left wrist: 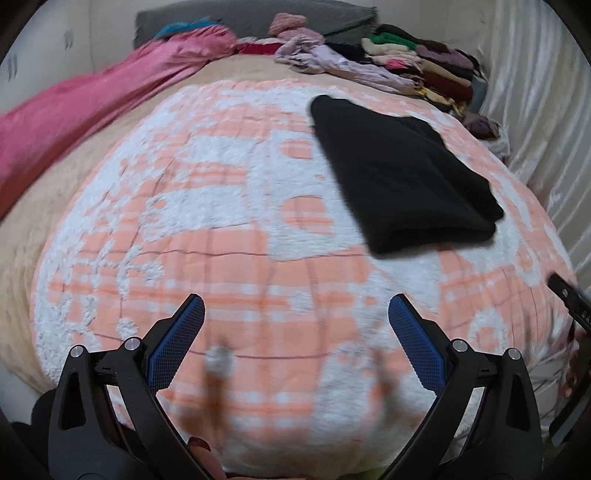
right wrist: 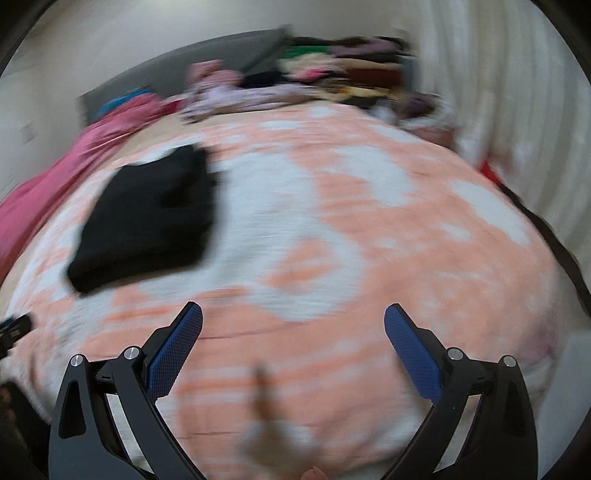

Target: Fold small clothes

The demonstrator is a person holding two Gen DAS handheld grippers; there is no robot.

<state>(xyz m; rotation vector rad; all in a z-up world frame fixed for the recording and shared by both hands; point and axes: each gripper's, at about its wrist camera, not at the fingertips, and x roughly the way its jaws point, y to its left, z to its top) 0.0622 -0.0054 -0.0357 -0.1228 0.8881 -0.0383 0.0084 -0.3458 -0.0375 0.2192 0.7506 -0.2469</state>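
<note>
While both views look down the length of a bed, the left hand-held gripper (left wrist: 295, 306) hangs above the orange-and-white blanket (left wrist: 229, 236) with its blue-padded fingers (left wrist: 177, 343) spread wide apart and nothing between them. The right hand-held gripper (right wrist: 293, 317) stands the same way over the same blanket (right wrist: 388, 258), its fingers (right wrist: 173, 350) wide apart and empty.

A black folded garment (left wrist: 402, 177) lies flat on the blanket, well ahead of the left hand-held gripper and off to its right; its thick folded edge faces the camera. In the right wrist view (much smeared by motion blur) the same black garment (right wrist: 147, 218) lies ahead and to the left, apart from both fingers.

Along the left side of the bed runs a long pink cloth (left wrist: 81, 114), reaching toward the head end. Across the head end lies a crumpled pale lilac garment (left wrist: 332, 62), and beside it, in the far right corner, a stack of folded clothes (left wrist: 417, 62) in green, cream, maroon and dark colours. A grey headboard (left wrist: 251, 18) stands behind them. Pale curtain folds (left wrist: 535, 110) hang along the right of the bed. At the right edge of the left wrist view a dark piece of the other tool (left wrist: 569, 299) shows, blurred.
</note>
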